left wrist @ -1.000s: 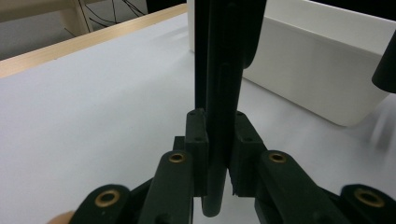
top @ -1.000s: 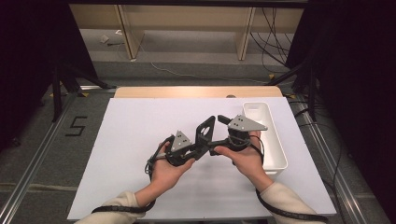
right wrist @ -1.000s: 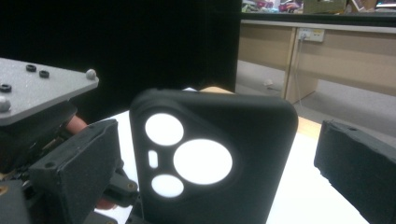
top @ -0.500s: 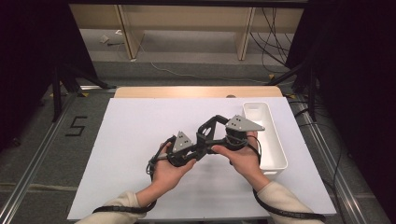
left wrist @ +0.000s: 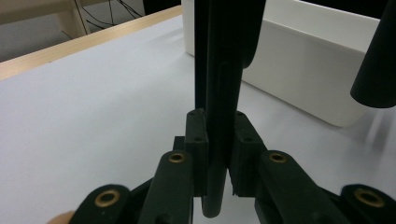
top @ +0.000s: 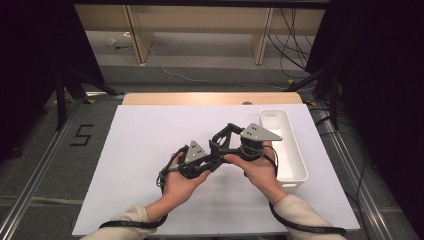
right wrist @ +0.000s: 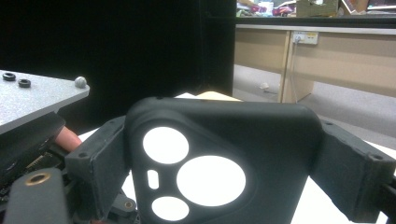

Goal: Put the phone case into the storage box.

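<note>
Together, we hold one item between both tools:
Item: a black soft rubbery phone case [right wrist: 219, 163] with round camera cut-outs, held up above the table just left of the tub.
Left tongs: our left gripper [left wrist: 217, 154] has its jaws narrow, pinching the thin edge of the case, which rises straight up between the pads in the left gripper view.
Right tongs: our right gripper [top: 227, 137] has its jaws wide, set on either side of the case's broad back; they have just been closing on it, and the pads [right wrist: 100, 154] sit against its sides in the right gripper view.
Hands: our left hand [top: 182, 177] and right hand [top: 257, 167] meet near the middle of the table.
Table: a white table top [top: 145, 145] with a pale wooden far edge.
Tub: a long white plastic bin [top: 290, 150] lying at the table's right side, just beside our right hand.
</note>
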### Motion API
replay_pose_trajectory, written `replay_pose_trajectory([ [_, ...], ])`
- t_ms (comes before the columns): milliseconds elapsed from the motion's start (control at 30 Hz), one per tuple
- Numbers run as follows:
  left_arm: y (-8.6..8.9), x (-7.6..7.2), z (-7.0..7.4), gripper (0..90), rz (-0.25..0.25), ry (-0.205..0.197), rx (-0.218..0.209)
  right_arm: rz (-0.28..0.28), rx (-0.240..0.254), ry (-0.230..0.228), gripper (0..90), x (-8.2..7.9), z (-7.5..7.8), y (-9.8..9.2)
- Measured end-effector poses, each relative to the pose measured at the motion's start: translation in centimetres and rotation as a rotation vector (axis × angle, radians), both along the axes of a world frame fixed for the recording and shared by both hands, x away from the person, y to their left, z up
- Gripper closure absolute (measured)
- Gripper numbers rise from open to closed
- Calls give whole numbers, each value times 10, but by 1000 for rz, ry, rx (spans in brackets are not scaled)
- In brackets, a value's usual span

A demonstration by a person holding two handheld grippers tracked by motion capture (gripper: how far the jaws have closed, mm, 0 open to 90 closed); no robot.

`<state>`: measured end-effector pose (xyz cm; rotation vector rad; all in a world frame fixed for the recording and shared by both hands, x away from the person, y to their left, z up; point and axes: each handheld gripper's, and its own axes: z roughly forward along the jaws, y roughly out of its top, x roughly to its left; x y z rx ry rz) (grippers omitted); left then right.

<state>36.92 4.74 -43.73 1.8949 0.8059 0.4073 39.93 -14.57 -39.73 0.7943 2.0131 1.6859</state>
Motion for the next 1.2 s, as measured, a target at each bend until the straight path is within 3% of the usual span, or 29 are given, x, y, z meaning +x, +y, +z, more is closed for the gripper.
replay_pose_trajectory([
  [467,1,0,1,792,-11,-11,-17,-16,0,-10,147,-2,3,1],
  [633,2,0,5,772,-21,-34,-26,-19,16,-8,149,-2,5,-1],
  [733,3,0,6,672,-29,-46,-34,-25,15,-11,149,-1,6,-2],
  [833,6,0,8,552,-80,-66,-63,-29,20,-12,149,-1,8,-4],
  [967,9,-3,11,326,-110,-93,-42,-37,24,-16,150,0,10,-7],
  [1133,13,-5,11,24,-125,-81,3,-43,27,-17,150,1,11,-9],
  [1200,16,-5,11,0,-126,-84,4,-46,28,-13,150,1,11,-10],
])
